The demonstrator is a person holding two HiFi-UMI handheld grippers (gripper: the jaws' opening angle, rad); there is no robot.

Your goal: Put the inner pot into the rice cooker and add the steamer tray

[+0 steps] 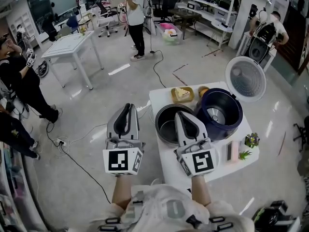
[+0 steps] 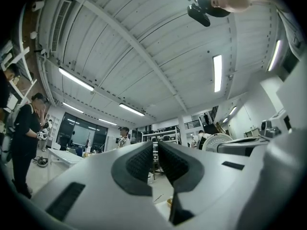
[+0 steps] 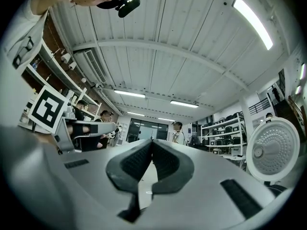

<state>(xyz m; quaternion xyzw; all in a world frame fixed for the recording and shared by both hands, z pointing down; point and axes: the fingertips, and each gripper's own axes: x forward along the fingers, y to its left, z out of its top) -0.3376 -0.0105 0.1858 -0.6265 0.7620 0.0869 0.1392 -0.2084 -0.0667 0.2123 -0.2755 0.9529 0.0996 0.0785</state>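
Inner pot (image 1: 165,124): round, dark, glossy inside, upright on the white table (image 1: 161,98), just beside the rice cooker (image 1: 223,111) at its 9 o'clock.
Rice cooker: dark blue, white lid (image 1: 245,79) raised at 1 o'clock.
Right gripper (image 1: 179,114): jaws pressed together, empty, over the pot's 3 o'clock rim.
Left gripper (image 1: 128,105): jaws together, empty, at the pot's 9 o'clock.

I hold both grippers out ahead of me, side by side with a gap between them. My left gripper (image 1: 128,106) has its jaws pressed together with nothing between them, and its nose tips a little upward. My right gripper (image 1: 179,115) matches it: jaws closed, empty, tilted slightly up. The left marker cube (image 1: 123,161) and the right marker cube (image 1: 200,162) sit nearest me, above my left forearm (image 1: 123,192) and right forearm (image 1: 199,191).
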